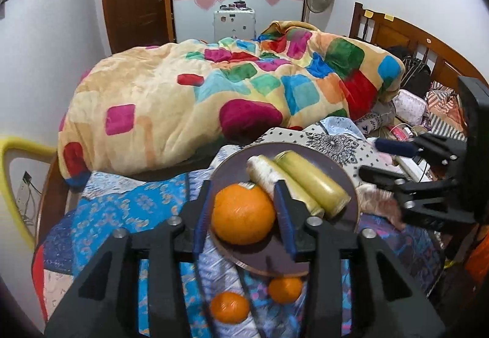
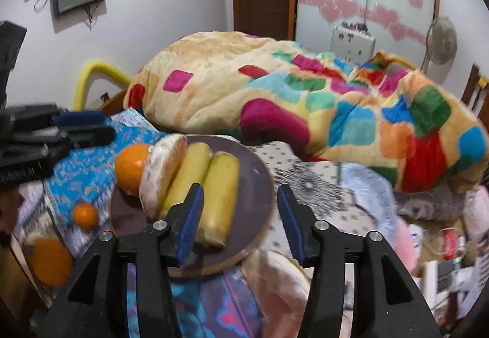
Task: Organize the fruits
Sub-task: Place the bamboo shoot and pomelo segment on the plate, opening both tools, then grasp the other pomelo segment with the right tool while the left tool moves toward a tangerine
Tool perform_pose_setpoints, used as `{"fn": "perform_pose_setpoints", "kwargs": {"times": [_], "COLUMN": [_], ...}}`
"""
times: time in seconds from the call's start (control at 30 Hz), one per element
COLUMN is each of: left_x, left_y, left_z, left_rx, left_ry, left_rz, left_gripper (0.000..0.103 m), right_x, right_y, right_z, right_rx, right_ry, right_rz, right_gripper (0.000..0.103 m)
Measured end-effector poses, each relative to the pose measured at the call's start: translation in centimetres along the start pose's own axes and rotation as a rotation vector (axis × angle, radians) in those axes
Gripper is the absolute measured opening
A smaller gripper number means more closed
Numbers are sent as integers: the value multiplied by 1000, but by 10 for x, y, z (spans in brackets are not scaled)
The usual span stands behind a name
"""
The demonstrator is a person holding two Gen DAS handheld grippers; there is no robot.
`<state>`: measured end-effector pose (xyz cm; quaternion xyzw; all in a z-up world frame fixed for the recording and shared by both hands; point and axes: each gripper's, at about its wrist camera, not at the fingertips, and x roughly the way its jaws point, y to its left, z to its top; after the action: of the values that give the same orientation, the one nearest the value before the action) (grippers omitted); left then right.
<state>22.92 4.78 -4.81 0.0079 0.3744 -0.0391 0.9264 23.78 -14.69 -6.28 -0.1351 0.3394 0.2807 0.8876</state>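
A dark round plate (image 1: 333, 167) lies on the bed and also shows in the right wrist view (image 2: 256, 185). On it are two yellow wrapped cobs (image 1: 308, 182) (image 2: 220, 194), a whitish wrapped one (image 1: 266, 176) (image 2: 162, 173) and a big orange (image 1: 243, 217) (image 2: 133, 170). My left gripper (image 1: 243, 215) is open with its fingers on either side of the big orange. Two small oranges (image 1: 285, 289) (image 1: 229, 307) lie on the sheet below the plate. My right gripper (image 2: 241, 222) is open and empty above the plate's near edge.
A heaped patchwork blanket (image 1: 214, 93) fills the bed behind the plate. Clutter of clothes and cables (image 1: 409, 112) lies to the right by the wooden headboard (image 1: 397, 35). A yellow frame (image 1: 9, 151) stands at the left edge.
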Motion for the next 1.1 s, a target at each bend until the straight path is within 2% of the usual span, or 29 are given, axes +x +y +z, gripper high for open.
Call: {"fn": "perform_pose_setpoints", "kwargs": {"times": [0.1, 0.23, 0.3, 0.37, 0.63, 0.8, 0.83, 0.87, 1.1], "left_x": [-9, -13, -11, -6, 10, 12, 13, 13, 5], "left_y": [8, 21, 28, 31, 39, 40, 41, 40, 33], "left_z": [-10, -25, -35, -45, -79, -85, -86, -88, -92], "left_rx": [-8, -35, -50, -46, -55, -64, -65, -66, -43], "left_ry": [-4, 16, 37, 55, 122, 135, 139, 141, 132], "left_rz": [13, 12, 10, 18, 7, -8, -12, -17, -1], "left_gripper": [55, 57, 60, 60, 60, 60, 60, 60, 60], "right_x": [-5, -3, 1, 4, 16, 18, 17, 16, 11], "right_y": [-2, -8, -13, -18, -20, -27, -27, -27, -22], "right_z": [-14, -35, -43, -50, -69, -70, -70, -70, -74], "right_rx": [-34, -51, -35, -21, -58, -21, -17, -16, 14], "right_ry": [17, 64, 87, 109, 177, 179, 174, 169, 142], "right_rz": [-31, -55, -58, -57, -70, -32, -35, -36, -40], "right_gripper": [52, 53, 57, 61, 61, 60, 57, 47, 45]}}
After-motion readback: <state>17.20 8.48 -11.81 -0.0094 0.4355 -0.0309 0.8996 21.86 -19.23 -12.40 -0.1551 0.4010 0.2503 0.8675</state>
